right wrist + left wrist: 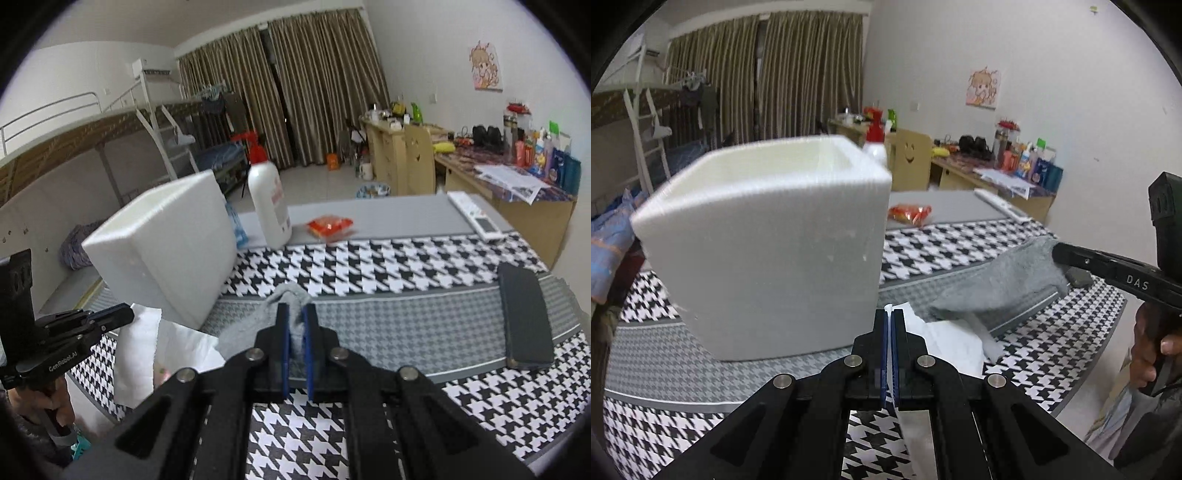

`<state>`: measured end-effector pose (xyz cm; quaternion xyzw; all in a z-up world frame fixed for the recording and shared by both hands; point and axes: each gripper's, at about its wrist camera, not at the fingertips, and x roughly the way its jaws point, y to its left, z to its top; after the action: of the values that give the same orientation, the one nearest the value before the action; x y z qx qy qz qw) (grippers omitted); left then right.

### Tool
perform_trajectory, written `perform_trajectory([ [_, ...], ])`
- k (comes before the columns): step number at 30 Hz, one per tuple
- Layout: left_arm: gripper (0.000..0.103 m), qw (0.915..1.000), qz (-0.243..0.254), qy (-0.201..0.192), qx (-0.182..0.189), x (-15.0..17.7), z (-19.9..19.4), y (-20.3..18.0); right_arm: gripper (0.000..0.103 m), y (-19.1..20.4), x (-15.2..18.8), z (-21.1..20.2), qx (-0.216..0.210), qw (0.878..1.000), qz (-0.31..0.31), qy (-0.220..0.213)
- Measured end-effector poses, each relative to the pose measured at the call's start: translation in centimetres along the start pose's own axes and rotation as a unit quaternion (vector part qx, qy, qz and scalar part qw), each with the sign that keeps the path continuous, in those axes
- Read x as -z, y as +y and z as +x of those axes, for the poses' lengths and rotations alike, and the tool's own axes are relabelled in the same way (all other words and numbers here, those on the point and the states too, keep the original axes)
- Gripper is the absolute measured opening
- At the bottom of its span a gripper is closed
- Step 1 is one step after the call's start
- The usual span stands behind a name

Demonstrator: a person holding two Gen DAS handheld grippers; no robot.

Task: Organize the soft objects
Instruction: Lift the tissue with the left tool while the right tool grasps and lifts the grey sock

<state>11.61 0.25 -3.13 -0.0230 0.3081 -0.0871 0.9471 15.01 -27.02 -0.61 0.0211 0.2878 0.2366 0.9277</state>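
Right gripper [295,325]: clamped on a grey cloth [1001,284], lifted just above the houndstooth cover [369,258].
Left gripper [890,317]: fingers pressed together on a thin white sheet [147,354] beside the box.
Foam box [768,254]: white, open-topped, tilted; its inside shows nothing.
Around: a spray bottle [267,206] and red packet [330,226] behind; a dark case [524,317] well apart at right.
Hand [1156,350]: gripping the right handle.
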Motion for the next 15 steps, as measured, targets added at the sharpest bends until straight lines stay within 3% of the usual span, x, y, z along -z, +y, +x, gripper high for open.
perform_trajectory([
  [7,0.001,0.9994,0.007,-0.031,-0.011,-0.8,-2.5,0.0,0.009,0.3,-0.7,-3.0,0.004,0.999,-0.001,-0.038],
  [15,0.001,0.9984,0.015,-0.048,-0.027,-1.0,-4.2,0.0,0.009,0.4,0.0,-4.0,0.004,0.999,-0.002,-0.044],
])
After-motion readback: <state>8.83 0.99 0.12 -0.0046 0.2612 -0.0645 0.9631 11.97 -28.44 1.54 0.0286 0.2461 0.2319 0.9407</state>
